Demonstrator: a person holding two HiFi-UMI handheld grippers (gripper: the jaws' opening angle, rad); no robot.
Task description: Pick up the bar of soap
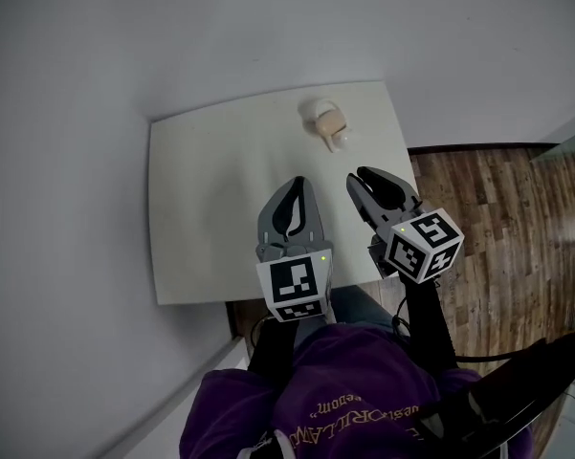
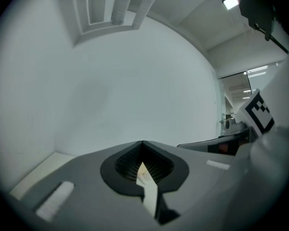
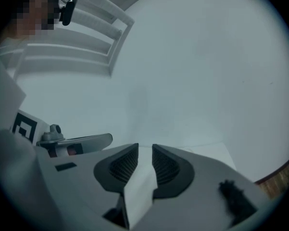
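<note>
The bar of soap (image 1: 325,122), pale beige, lies near the far edge of the white table (image 1: 201,208), right of its middle. Both grippers hover over the near half of the table, short of the soap and apart from it. My left gripper (image 1: 297,182) points at the far edge, and its tips meet (image 2: 143,143) with nothing held. My right gripper (image 1: 361,175) sits beside it to the right. Its jaws stand a little apart (image 3: 145,148), with only bare table showing in the gap. The soap does not show in either gripper view.
A grey wall runs along the table's left and far sides. Brown wooden floor (image 1: 497,208) lies past the table's right edge. The person's purple sweater (image 1: 354,400) fills the bottom of the head view.
</note>
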